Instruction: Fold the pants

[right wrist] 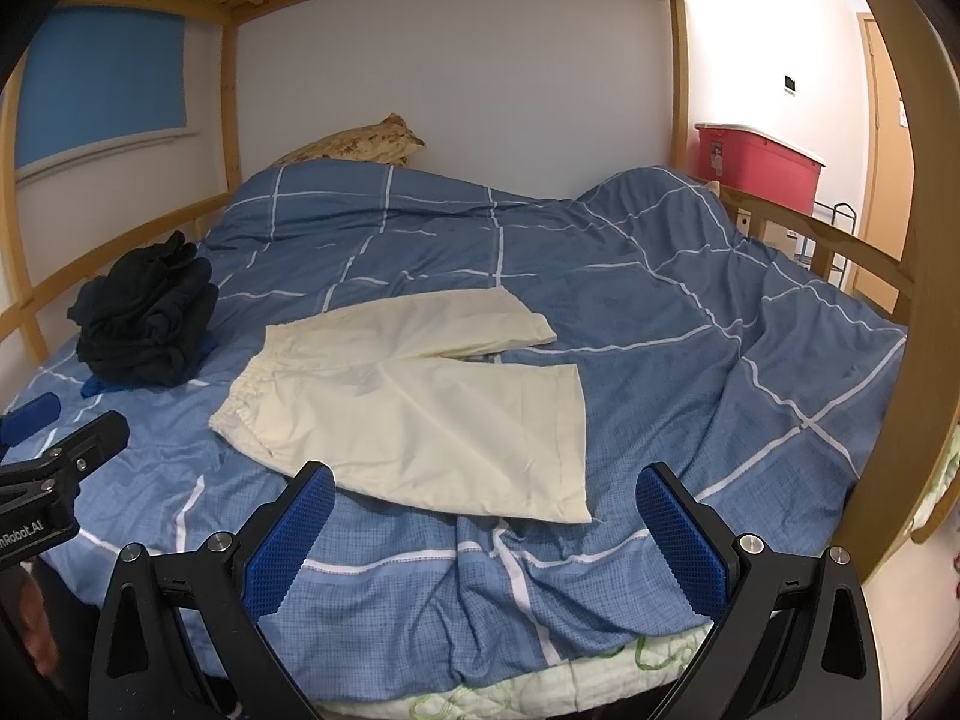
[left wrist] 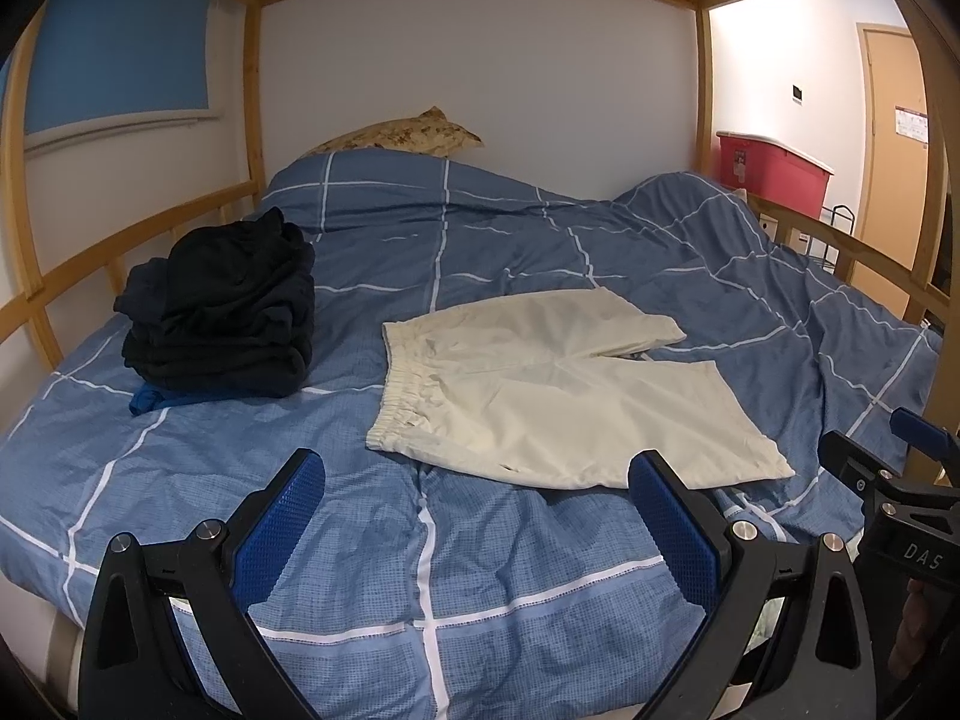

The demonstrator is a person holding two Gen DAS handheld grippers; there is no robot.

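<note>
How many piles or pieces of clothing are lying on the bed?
2: cream shorts spread flat mid-bed, and a dark folded stack to their left near the rail, with a blue garment under it; its item count is hidden.

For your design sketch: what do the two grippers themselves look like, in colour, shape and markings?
Both match. The left gripper and right gripper each have two black, angular arms with triangular cut-outs and silver round bolts. The jaws carry bright blue pads with a fine dimpled grid. White lettering shows on the black bodies: "DAS" on the right one, part of "Robot.AI" on the left. No cables or sleeves show.
</note>
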